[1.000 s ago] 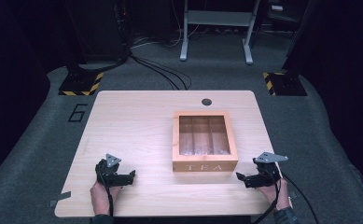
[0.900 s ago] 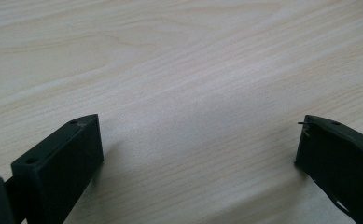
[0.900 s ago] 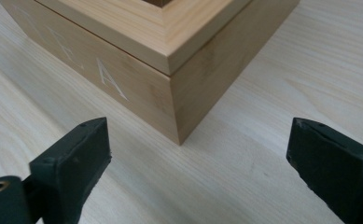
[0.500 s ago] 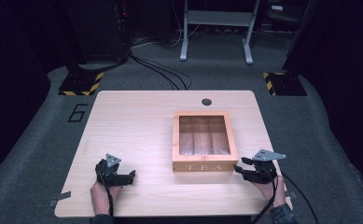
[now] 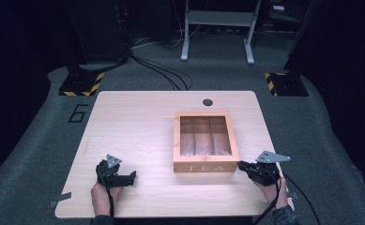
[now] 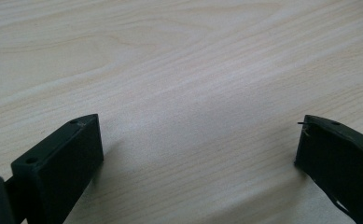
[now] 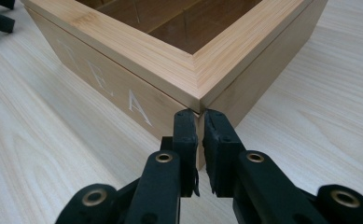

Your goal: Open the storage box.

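Observation:
A wooden box marked TEA [image 5: 203,167], with a glass-paned lid, sits right of the table's middle. My right gripper [image 5: 241,165] lies at its near right corner. In the right gripper view the jaws [image 7: 200,114] have just been closing and now stand almost together, with only a thin slit and nothing between them. Their tips sit against the box [image 7: 123,51] corner, just under the lid's edge. My left gripper [image 5: 133,176] rests on the table at the near left, well apart from the box. It is open [image 6: 200,122] over bare wood.
The light wooden table [image 5: 138,126] has a round dark cable hole [image 5: 207,102] at its far edge. Beyond it on the grey floor are cables, a metal stand and two black-and-yellow striped bases [image 5: 79,84].
My right gripper's jaws have closed from wide open to nearly together, and it has edged left up to the box's corner. The left gripper has stayed put.

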`<action>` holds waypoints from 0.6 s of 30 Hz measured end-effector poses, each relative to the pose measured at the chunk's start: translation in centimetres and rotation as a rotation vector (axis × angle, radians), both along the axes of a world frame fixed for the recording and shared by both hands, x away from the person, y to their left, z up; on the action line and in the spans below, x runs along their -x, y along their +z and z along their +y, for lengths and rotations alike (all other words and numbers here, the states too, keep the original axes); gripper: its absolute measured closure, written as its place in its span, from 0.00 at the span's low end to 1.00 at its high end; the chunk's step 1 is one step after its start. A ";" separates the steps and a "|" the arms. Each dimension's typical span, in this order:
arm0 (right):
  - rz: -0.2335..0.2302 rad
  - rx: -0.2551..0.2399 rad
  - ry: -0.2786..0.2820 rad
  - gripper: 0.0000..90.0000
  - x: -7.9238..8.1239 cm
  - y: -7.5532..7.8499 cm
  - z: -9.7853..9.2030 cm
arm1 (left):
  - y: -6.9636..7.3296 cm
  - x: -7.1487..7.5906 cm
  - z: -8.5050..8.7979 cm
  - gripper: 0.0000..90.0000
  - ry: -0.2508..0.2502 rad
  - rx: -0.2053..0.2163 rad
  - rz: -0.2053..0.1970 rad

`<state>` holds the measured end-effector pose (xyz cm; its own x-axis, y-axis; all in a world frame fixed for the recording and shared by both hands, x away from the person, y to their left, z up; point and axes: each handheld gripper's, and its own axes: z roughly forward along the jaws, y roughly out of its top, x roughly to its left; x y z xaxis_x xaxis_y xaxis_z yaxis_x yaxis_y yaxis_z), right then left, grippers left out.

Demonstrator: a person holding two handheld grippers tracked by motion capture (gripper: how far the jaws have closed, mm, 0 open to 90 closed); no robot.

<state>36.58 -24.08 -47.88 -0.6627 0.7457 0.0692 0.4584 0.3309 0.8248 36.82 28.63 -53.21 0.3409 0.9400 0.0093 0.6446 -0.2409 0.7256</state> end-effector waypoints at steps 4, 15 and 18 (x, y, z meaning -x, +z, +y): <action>-0.005 0.001 -0.001 0.93 0.0 0.0 0.1 | 0.0 0.0 0.0 0.01 -0.003 -0.001 0.001; -0.019 -0.036 -0.008 0.96 0.2 -0.1 -0.1 | 0.0 0.0 0.0 0.01 -0.003 0.000 0.001; -0.025 -0.049 -0.009 0.97 0.2 -0.1 -0.2 | 0.0 0.0 0.0 0.01 -0.003 0.000 0.001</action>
<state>36.36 -24.25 -48.00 -0.6583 0.7475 0.0893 0.4398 0.2855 0.8515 36.80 28.64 -53.20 0.3440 0.9389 0.0089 0.6445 -0.2430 0.7250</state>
